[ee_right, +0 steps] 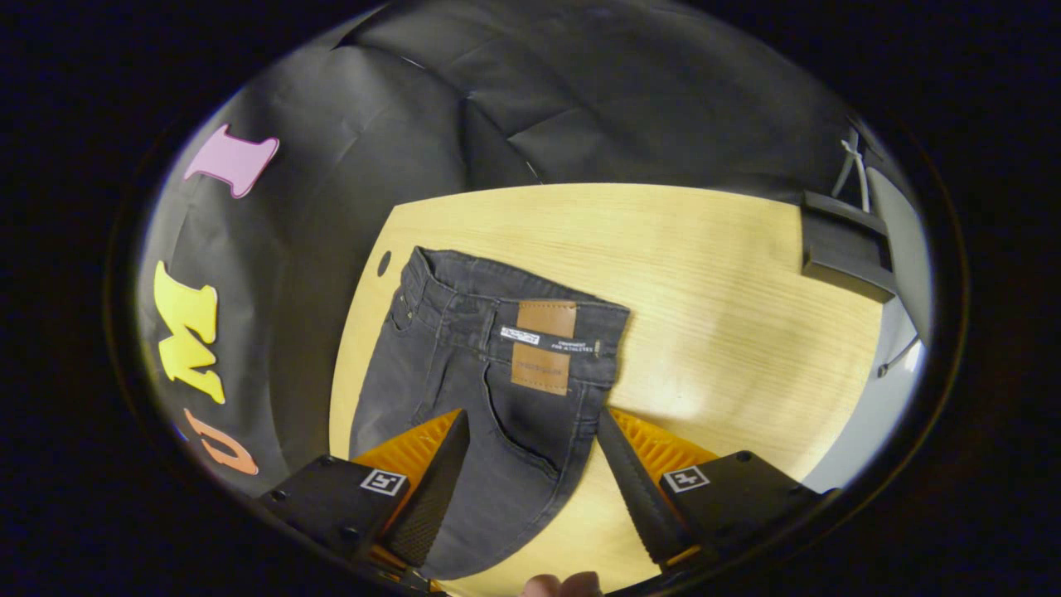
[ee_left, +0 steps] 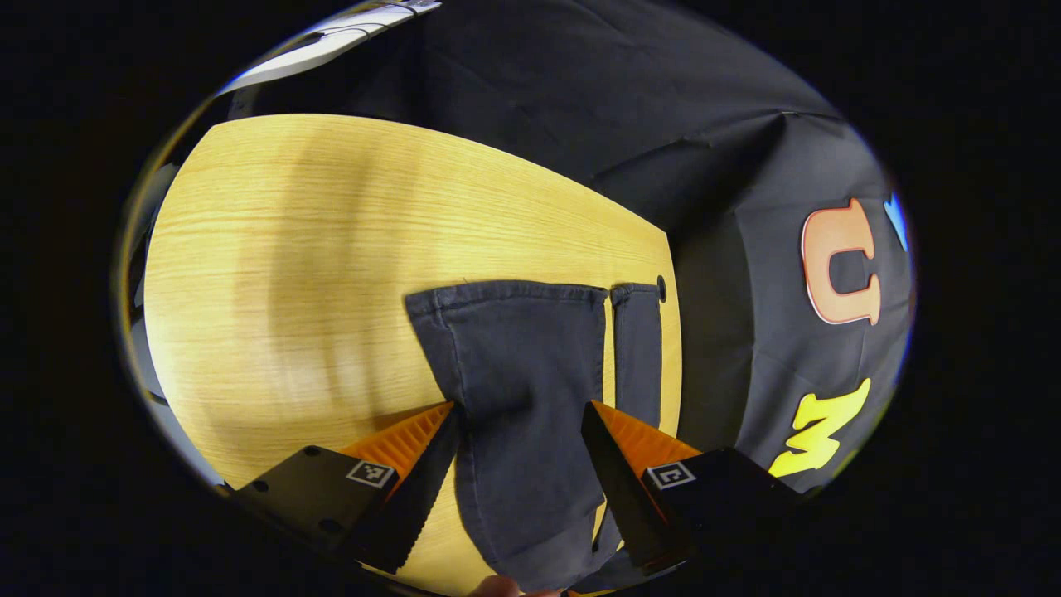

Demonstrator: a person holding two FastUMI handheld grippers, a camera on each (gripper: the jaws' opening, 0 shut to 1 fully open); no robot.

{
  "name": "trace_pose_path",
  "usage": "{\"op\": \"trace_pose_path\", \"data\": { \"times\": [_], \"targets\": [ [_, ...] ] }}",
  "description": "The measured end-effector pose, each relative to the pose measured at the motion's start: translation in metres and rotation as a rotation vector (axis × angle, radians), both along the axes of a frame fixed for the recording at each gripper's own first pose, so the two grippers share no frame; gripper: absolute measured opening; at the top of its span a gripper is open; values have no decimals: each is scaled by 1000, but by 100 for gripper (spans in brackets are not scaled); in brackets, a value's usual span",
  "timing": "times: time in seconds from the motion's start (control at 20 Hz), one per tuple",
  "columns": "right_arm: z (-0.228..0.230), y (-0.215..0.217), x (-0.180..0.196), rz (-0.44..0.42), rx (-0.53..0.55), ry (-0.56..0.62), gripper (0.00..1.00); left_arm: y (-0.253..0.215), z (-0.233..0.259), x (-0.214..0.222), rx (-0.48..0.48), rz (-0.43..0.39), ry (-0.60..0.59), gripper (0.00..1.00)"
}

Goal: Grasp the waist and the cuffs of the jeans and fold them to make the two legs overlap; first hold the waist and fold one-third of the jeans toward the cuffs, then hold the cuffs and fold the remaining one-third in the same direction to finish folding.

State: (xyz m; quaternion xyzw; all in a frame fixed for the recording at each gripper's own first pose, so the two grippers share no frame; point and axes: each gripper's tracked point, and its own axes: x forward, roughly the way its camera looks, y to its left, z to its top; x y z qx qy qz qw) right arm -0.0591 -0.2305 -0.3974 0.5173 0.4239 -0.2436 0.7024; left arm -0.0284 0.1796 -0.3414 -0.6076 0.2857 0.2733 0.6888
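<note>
Lengthwise, the jeans [ee_right: 489, 390] lie flat between both gaping, empty hand-held grippers, cuffs [ee_left: 530, 292] toward the left one.

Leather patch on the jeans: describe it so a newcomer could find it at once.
In the right gripper view, start at the wooden table, then the dark jeans lying on it. The leather patch sits on the waistband, a tan rectangle, the one light-brown spot on the dark cloth.

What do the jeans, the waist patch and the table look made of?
Jeans: dark washed denim, judging by the matte weave and stitched seams. Waist patch: tan, probably leather or imitation. Table: light wood-grain surface, smooth; veneer or laminate, can't tell.
</note>
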Motion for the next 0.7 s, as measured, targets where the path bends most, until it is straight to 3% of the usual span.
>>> {"op": "trace_pose_path", "data": {
  "times": [0.05,0.15,0.2,0.3,0.35,0.5,0.55,0.6,0.65,0.7],
  "targets": [
    [-2,0,5,-7,4,5,97,-1,-1,4,-1,-3,-1,94],
    [-4,0,12,-20,13,20,92,-3,-1,10,-1,-16,1,94],
    [-4,1,16,-21,18,23,92,-4,0,11,-3,-23,0,100],
    [-6,2,18,-19,12,43,92,-7,-7,14,-10,-37,27,90],
    [-7,0,14,-13,7,71,96,-7,-10,17,-14,-39,35,68],
    [-15,-5,8,-25,31,138,52,-9,-15,13,-53,-43,68,53],
    [-16,-2,11,-36,63,133,38,-10,-19,12,-63,-34,74,31],
    [-15,-2,14,-49,88,131,23,-12,-17,10,-74,-42,72,20],
    [-14,-1,13,-51,101,129,9,-12,-19,10,-73,-47,76,16],
    [-11,-2,13,-39,103,122,13,-12,-16,13,-69,-59,71,12]
  ]
}}
